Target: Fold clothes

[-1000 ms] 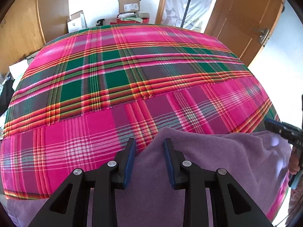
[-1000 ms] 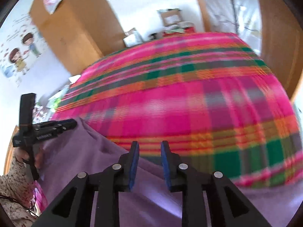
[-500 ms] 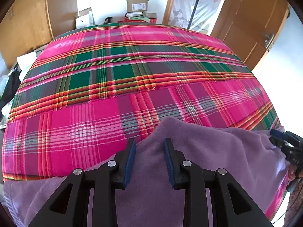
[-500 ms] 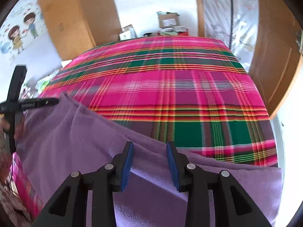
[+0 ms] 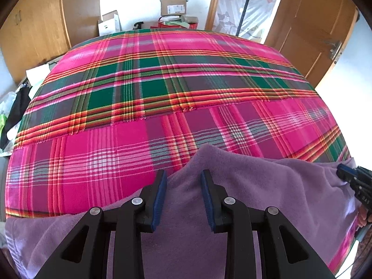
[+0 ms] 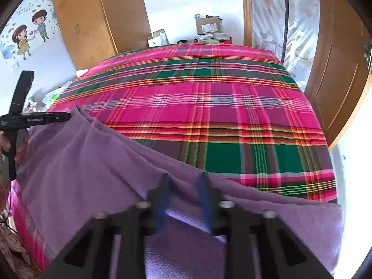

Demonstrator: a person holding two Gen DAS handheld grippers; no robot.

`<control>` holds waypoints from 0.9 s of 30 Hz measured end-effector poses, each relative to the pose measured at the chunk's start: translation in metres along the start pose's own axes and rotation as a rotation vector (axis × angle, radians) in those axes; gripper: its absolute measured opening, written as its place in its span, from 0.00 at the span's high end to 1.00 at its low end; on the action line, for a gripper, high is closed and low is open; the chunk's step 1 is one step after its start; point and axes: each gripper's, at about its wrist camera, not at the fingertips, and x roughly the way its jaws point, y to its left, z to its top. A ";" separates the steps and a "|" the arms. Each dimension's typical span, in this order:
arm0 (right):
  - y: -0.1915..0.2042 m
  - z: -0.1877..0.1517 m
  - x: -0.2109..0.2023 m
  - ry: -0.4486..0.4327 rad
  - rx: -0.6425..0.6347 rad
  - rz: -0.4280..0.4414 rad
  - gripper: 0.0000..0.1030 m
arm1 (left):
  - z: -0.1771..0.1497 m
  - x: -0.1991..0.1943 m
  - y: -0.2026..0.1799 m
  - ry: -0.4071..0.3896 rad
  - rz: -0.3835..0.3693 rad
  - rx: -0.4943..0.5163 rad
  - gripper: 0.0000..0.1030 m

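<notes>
Both hand-held grippers [image 5: 182, 197] [image 6: 183, 203] lower now, jaws apart over purple fleece [image 5: 267, 186].

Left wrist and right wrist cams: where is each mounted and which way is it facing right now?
Left wrist view: sits on the left gripper, looking along its open fingers across the purple garment and plaid bedspread; the right gripper shows at the right edge.
Right wrist view: sits on the right gripper, blurred, facing the same way; the left gripper and a hand show at the left edge.
Shared: garment, bedspread, cardboard box, wooden door.
</notes>
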 end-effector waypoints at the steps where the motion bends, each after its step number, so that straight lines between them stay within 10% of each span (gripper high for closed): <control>1: 0.000 0.000 0.000 -0.004 0.003 0.009 0.94 | 0.000 0.000 0.000 -0.001 0.002 0.000 0.69; 27: -0.005 -0.006 -0.033 -0.131 0.137 -0.050 0.90 | -0.020 -0.031 0.008 -0.041 0.007 -0.040 0.69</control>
